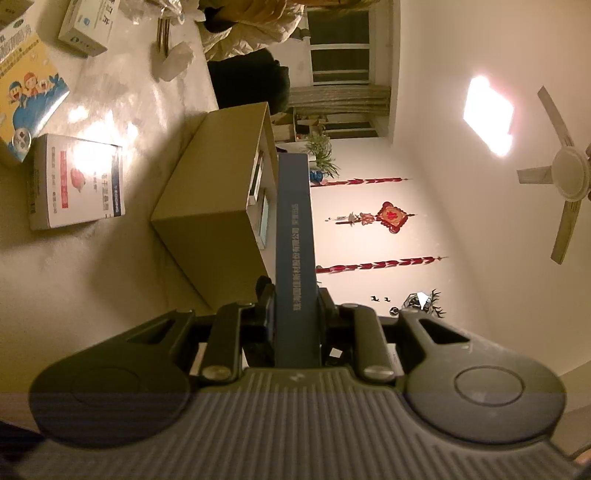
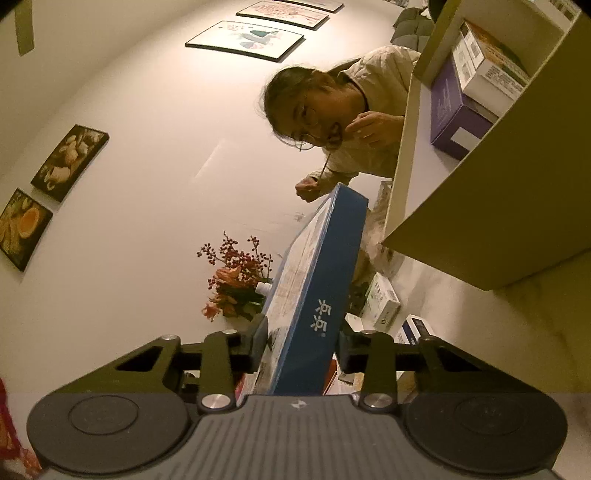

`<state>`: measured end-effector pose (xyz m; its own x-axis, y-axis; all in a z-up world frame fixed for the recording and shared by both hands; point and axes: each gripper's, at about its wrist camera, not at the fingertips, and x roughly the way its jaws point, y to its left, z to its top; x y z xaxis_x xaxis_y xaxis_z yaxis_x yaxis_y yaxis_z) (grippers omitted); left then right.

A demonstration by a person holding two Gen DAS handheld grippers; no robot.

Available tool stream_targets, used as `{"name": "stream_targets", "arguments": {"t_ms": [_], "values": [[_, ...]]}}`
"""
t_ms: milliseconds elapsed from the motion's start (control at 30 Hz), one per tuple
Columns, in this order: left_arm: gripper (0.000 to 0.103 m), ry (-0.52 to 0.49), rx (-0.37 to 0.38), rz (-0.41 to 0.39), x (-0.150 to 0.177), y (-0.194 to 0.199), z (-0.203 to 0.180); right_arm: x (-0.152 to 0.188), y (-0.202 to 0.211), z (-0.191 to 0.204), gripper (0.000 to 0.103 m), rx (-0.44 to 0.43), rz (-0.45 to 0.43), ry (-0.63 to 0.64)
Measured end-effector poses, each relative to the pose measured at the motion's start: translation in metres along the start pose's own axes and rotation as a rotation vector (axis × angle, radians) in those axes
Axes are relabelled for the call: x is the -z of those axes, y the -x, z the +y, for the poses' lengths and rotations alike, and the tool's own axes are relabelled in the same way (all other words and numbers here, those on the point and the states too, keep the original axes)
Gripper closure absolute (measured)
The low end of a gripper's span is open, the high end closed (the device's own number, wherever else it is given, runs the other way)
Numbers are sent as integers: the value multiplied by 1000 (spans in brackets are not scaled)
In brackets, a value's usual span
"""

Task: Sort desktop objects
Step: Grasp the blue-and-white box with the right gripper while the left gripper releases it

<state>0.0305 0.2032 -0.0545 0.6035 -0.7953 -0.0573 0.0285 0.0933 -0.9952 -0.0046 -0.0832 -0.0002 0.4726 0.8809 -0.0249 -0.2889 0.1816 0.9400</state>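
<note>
My left gripper (image 1: 295,308) is shut on a flat grey-blue box (image 1: 294,229) with white lettering on its edge, held above the open side of a brown cardboard box (image 1: 207,206) that has several small boxes inside. My right gripper (image 2: 303,341) is shut on a flat blue box (image 2: 317,280), held edge-on and tilted, to the left of the same cardboard box (image 2: 509,206), which holds a purple box (image 2: 452,110) and a white box (image 2: 487,66).
On the pale table lie a white and red box (image 1: 74,181), a yellow and blue cartoon box (image 1: 26,88), a white and blue box (image 1: 86,27) and small white boxes (image 2: 382,301). A person (image 2: 332,114) sits behind the table. Red flowers (image 2: 236,280) stand at the wall.
</note>
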Motion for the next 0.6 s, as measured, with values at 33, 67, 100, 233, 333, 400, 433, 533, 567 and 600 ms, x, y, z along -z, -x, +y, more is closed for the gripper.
{"name": "stream_targets", "arguments": {"t_ms": [33, 67, 100, 233, 333, 400, 433, 533, 567, 600], "values": [[83, 6, 5, 2, 0, 0, 1, -1, 1, 0, 65, -2, -1, -4], [83, 10, 11, 6, -1, 0, 2, -2, 2, -1, 67, -5, -4, -11], [83, 12, 16, 9, -1, 0, 3, -2, 3, -1, 70, -11, -6, -23], [83, 6, 8, 12, -2, -2, 5, -7, 5, 0, 72, -14, -15, -50], [75, -2, -5, 10, -3, -4, 5, -11, 5, 2, 74, -5, -22, -51], [68, -10, -11, 4, -2, -2, 5, -14, 7, 2, 78, -10, -31, -56], [67, -13, -16, 0, -2, -2, 4, -16, 9, 2, 78, -9, -37, -53], [66, -21, -23, -4, -3, -4, 5, -19, 12, 4, 78, 9, -50, -39], [66, -19, -25, -4, -3, -4, 6, -21, 12, 4, 78, 15, -52, -38], [65, -19, -29, -5, -3, -5, 6, -22, 12, 4, 78, 21, -54, -37]]}}
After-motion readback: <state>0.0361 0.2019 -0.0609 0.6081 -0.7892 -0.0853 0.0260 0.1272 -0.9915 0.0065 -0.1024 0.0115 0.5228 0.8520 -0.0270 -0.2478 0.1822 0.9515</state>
